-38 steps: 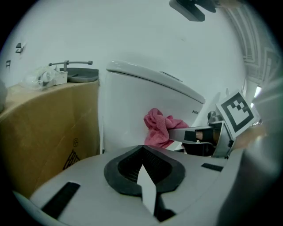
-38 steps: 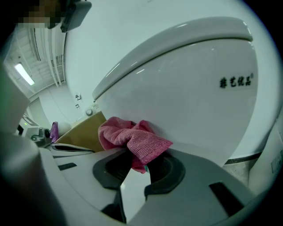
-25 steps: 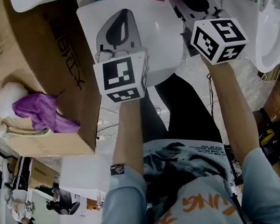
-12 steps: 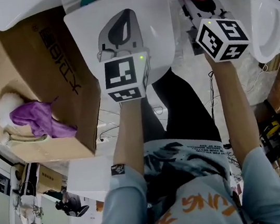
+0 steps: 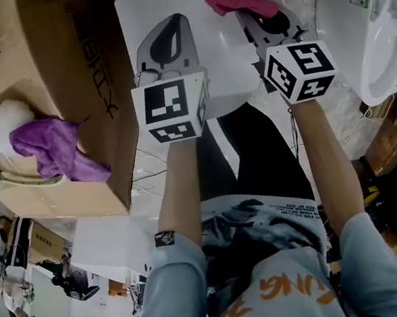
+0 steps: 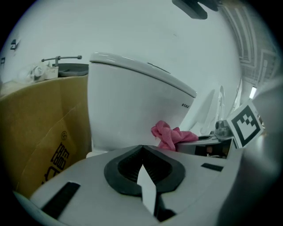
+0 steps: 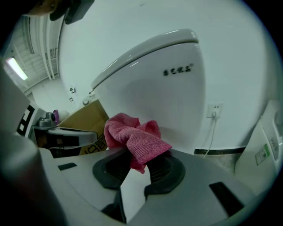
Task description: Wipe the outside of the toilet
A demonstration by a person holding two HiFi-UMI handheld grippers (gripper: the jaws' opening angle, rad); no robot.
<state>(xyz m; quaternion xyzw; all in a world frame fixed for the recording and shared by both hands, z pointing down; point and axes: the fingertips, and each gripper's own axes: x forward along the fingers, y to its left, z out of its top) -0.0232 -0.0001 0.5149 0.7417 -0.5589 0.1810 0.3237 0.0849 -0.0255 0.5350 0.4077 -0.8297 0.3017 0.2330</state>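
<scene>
Over the white toilet [image 5: 222, 46] we hold both tools out ahead of us, side by side. Our right gripper [image 7: 137, 159] has its jaws pinched on a pink cloth [image 7: 132, 137]. It holds the cloth by a fold, so the loose bunch stands out past the jaw tips. We judge that this grip is chosen so that soft fabric, not hard plastic, meets the porcelain when we wipe.

Our left gripper [image 6: 142, 148] has its jaws pressed together with nothing between them. It hangs over the near left part of the toilet's top, beside the working tool, and takes no part in the wipe. It seems parked there to leave the cloth a free path.

A cardboard box [image 5: 88, 97] stands close against the toilet's left side, with a purple cloth [image 5: 56, 158] lying inside it. That side will be the awkward one to reach. A second toilet [image 5: 383, 50] stands off to our right.

From the head view, the pink cloth sits over the far right of the toilet's top, near its back edge. Looking along the right jaws, the toilet's curved white wall rises just beyond the cloth and fills the space above it. We cannot tell whether the fabric is touching the surface or hangs just short of it.
</scene>
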